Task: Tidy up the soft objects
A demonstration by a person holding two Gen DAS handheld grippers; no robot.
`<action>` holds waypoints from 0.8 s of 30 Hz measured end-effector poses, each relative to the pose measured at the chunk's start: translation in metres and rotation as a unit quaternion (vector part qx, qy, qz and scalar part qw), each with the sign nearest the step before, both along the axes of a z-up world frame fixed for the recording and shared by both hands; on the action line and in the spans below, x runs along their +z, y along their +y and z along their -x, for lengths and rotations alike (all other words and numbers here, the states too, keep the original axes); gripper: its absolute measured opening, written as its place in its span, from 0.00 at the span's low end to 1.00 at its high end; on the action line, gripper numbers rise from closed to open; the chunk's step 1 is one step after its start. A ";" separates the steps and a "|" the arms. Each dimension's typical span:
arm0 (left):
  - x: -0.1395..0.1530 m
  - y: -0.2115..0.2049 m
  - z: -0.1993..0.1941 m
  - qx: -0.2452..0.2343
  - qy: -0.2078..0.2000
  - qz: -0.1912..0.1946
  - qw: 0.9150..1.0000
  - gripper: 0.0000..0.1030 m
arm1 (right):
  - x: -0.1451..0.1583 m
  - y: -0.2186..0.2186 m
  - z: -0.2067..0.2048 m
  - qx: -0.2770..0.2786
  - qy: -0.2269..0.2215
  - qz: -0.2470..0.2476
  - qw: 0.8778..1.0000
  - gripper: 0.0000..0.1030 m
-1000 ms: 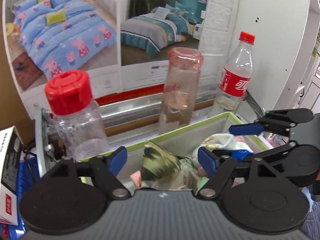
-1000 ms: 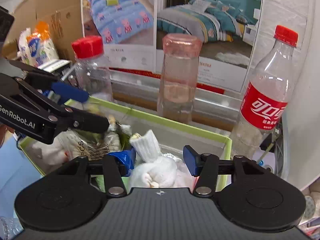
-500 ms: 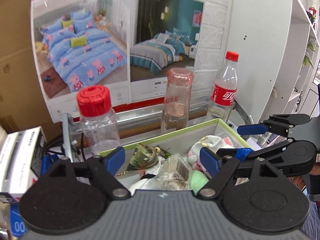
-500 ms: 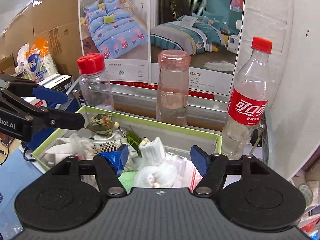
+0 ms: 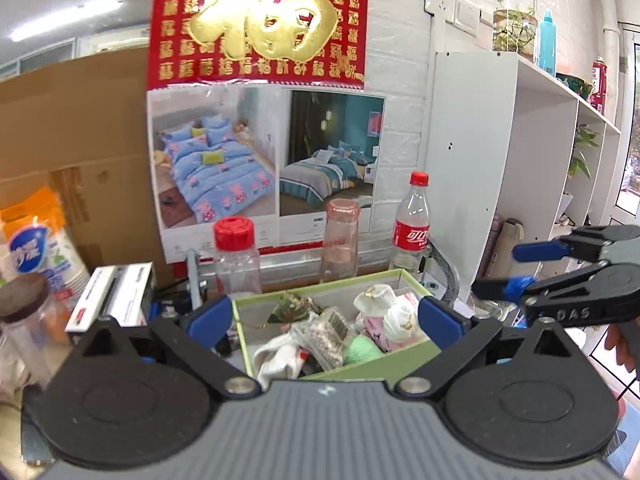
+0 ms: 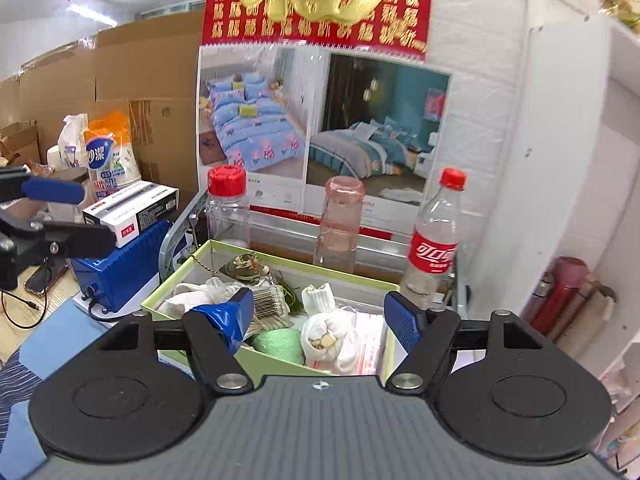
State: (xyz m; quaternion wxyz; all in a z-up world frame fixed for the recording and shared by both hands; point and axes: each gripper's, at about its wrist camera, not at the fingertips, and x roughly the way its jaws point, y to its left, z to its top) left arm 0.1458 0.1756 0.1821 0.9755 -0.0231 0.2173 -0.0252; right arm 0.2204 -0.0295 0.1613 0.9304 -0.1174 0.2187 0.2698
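Left wrist view: the left gripper (image 5: 326, 318), jaws spread and just opening, empty, hangs before the green-rimmed cardboard box (image 5: 384, 354) of rolled white socks (image 5: 394, 314); three clear bottles stand behind.

Right wrist view: the right gripper (image 6: 320, 316), jaws likewise apart and just widening, empty, faces the same box (image 6: 276, 354); a red-labelled plastic cola bottle (image 6: 434, 246) stands beside it.

The counter (image 6: 48, 334) showed light wood at its left edge, partly covered by a blue sheet. A green-rimmed box (image 6: 276, 354) of soft items stood on it near the middle. Behind the box, along the far wall, stood a red-capped clear jar (image 6: 227, 208), a pink glass bottle (image 6: 340, 224) and a cola bottle (image 6: 434, 244). Left of the box sat a blue case (image 6: 120, 264) with a white carton (image 6: 132, 210) on top. A phone (image 6: 44, 278) lay further left.
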 end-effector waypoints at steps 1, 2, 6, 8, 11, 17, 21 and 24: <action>-0.002 -0.002 0.006 0.002 0.002 0.005 1.000 0.95 | 0.003 -0.003 0.008 -0.005 -0.007 0.000 1.000 0.57; -0.006 -0.003 0.014 0.005 0.006 0.014 1.000 0.95 | 0.006 -0.006 0.016 -0.010 -0.013 0.003 1.000 0.57; -0.028 -0.010 0.034 0.002 0.031 0.055 0.998 0.95 | 0.008 -0.015 0.048 -0.023 -0.030 0.020 0.999 0.57; -0.042 -0.013 0.041 0.003 0.035 0.077 0.996 0.95 | 0.004 -0.023 0.060 -0.027 -0.032 0.023 0.999 0.57; -0.054 -0.016 0.051 0.029 0.029 0.092 0.995 0.95 | -0.007 -0.034 0.070 -0.042 -0.028 0.018 0.999 0.57; -0.062 -0.028 0.075 0.116 -0.009 0.060 0.991 0.95 | -0.042 -0.046 0.092 -0.109 -0.050 -0.008 0.993 0.57; -0.071 -0.041 0.087 0.138 -0.017 0.026 0.990 0.95 | -0.073 -0.035 0.111 -0.160 -0.077 -0.023 0.984 0.57; -0.083 -0.050 0.097 0.145 -0.016 0.020 0.989 0.96 | -0.089 -0.031 0.124 -0.190 -0.086 -0.034 0.977 0.58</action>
